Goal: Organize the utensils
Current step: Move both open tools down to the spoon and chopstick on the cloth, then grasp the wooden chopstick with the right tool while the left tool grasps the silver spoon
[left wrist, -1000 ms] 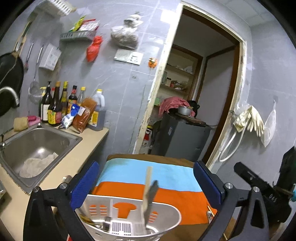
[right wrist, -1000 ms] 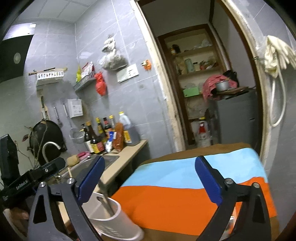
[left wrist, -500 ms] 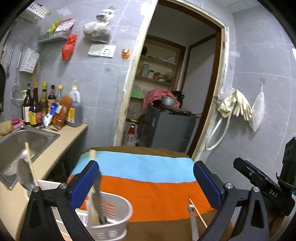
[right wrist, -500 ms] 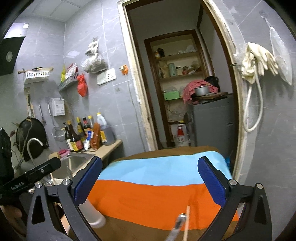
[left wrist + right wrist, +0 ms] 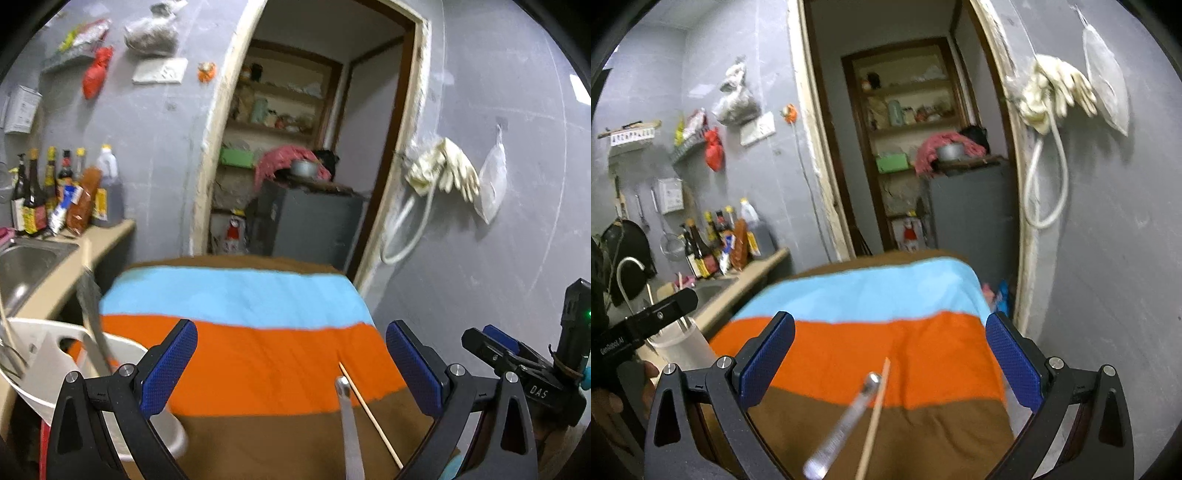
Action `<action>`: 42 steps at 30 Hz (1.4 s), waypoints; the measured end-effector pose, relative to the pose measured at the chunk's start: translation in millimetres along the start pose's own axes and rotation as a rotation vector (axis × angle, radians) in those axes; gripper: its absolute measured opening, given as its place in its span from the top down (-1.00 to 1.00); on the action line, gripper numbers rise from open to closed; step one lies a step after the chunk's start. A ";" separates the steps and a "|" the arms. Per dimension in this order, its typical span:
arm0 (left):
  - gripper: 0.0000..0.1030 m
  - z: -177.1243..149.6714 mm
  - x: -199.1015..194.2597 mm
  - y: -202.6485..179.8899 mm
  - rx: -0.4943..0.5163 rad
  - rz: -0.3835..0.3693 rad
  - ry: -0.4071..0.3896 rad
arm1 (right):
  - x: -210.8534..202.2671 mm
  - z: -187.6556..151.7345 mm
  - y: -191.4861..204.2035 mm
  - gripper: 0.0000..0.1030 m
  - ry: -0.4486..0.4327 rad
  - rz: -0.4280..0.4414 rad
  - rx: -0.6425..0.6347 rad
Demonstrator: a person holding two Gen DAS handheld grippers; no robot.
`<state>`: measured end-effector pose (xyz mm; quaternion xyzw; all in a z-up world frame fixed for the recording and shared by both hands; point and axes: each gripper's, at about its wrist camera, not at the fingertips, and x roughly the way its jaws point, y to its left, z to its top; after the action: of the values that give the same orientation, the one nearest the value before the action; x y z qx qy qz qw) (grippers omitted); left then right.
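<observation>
From the left wrist camera, your left gripper hangs with jaws spread and empty over the striped cloth. The white caddy, already holding utensils, stands at the cloth's left edge; a metal utensil and a chopstick lie at its near right.

From the right wrist camera, your right gripper, jaws also released, faces that metal utensil and chopstick on the cloth's brown band. You seem between picks: next, lower and close on one.

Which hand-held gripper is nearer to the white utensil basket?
Left. The white utensil basket sits right beside the left hand-held gripper, just behind its left finger. The right hand-held gripper is farther off, with the basket beyond the left one.
</observation>
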<state>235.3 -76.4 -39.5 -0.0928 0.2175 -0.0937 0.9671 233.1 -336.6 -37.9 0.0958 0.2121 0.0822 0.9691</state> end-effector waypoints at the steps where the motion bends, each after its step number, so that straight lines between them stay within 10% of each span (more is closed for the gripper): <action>1: -0.99 -4.0 3.2 -2.2 0.003 -0.008 0.019 | -0.2 -3.8 -4.9 -0.97 0.014 -0.002 0.006; 10: -0.99 -42.1 34.7 -2.7 -0.033 -0.076 0.187 | 10.5 -42.7 -34.7 -0.92 0.142 0.006 0.064; 18: -0.99 -61.2 56.9 3.6 -0.069 -0.050 0.262 | 40.9 -81.0 -33.0 -0.16 0.279 0.052 0.080; 28: -0.99 -73.8 82.2 21.7 -0.149 -0.021 0.353 | 77.0 -106.0 -1.6 0.07 0.411 0.121 -0.032; 42: -0.97 -72.7 99.6 26.3 -0.171 -0.036 0.373 | 101.2 -99.3 14.8 0.36 0.474 -0.033 -0.157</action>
<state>295.6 -83.2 -150.1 -0.1598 0.3983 -0.1078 0.8968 279.6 -287.1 -163.2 -0.0050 0.4282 0.1028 0.8978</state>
